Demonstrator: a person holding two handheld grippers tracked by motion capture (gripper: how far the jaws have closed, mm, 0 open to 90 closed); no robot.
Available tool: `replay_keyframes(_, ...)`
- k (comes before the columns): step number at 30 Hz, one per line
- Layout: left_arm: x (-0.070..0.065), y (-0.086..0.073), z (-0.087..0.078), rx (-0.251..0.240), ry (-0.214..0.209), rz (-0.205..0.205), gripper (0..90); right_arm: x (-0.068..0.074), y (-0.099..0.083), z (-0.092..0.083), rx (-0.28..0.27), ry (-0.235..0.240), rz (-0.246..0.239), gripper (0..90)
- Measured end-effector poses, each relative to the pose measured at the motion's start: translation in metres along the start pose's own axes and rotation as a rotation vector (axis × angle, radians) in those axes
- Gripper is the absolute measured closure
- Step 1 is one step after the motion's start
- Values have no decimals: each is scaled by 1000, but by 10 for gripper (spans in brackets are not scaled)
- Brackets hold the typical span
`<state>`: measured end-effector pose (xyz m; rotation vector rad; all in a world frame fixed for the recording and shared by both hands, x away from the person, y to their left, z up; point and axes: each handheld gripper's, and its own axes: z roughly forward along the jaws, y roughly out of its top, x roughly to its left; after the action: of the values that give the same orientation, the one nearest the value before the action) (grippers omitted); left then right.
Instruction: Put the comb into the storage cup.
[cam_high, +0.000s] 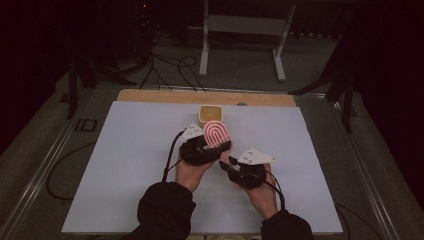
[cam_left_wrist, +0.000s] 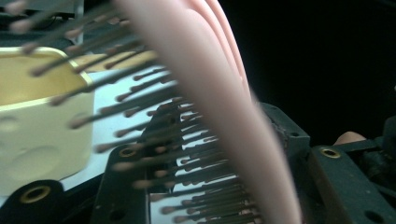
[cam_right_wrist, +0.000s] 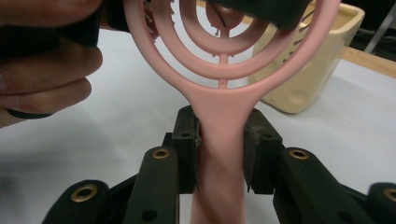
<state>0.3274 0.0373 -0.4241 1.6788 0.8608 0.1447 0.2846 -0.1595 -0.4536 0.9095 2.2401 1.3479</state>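
Note:
A pink hairbrush (cam_high: 217, 133) with an open looped head and dark bristles is held up over the middle of the white sheet (cam_high: 125, 165). My right gripper (cam_right_wrist: 222, 140) is shut on the handle (cam_right_wrist: 219, 186), its pads pressing both sides. My left gripper (cam_high: 216, 145) is shut on the head; in its own view the pink frame (cam_left_wrist: 219, 93) and the bristles (cam_left_wrist: 154, 154) sit between its jaws. In the high view my right gripper (cam_high: 225, 165) is just below and to the right of the left one. A pale yellow container (cam_high: 211, 113) stands right behind the brush.
The sheet covers a wooden table whose bare edge (cam_high: 165, 96) runs along the back. The yellow container (cam_right_wrist: 317, 60) is close beyond the brush head. On the floor behind are a white stand (cam_high: 240, 25) and loose cables (cam_high: 165, 65).

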Motion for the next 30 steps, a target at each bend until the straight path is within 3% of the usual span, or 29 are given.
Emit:
replay_keyframes(14,-3,0,0,-8,-59,-14,619,-1,-3,3,5,-2,8,693)
replay_keyframes(22,-1,0,0,13,-37,-15,614,-1,-4,5,9,-9,6,693)
replay_keyframes(28,-3,0,-1,17,-50,-10,627,0,-5,5,13,-10,1,693)
replay_keyframes(30,0,-1,-2,9,-74,-34,628,-1,-5,5,10,-10,0,691)
